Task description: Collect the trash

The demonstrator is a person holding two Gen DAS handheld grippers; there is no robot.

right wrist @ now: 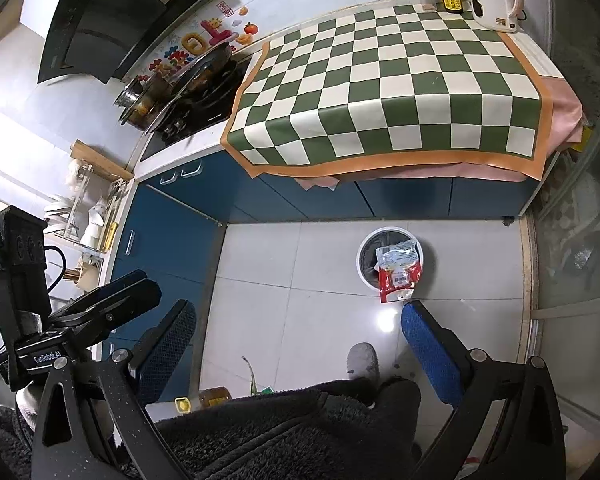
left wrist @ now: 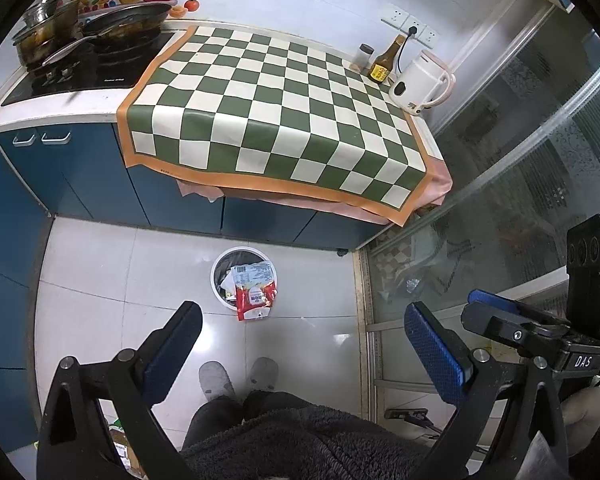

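Risk first: the red packet [left wrist: 256, 300] hangs over the near rim of the bin [left wrist: 220, 258] and, by its lean, could slide to the floor if the bin is nudged or the packet is pushed carelessly. Contents look piled to the rim, so further trash may not seat. The bin stands on the floor at lower centre of the left wrist view, just in front of the blue cabinets, below the checkered surface [left wrist: 276, 112]. The left gripper [left wrist: 304, 328] is spread wide and holds nothing; the bin and packet lie ahead of it, just above the gap between the jaws in the frame, apart from both fingers. The right gripper [right wrist: 300, 328] is likewise spread and empty; the packet [right wrist: 398, 280] lies just above its right finger in the frame, not touching. No loose trash shows on the surface.
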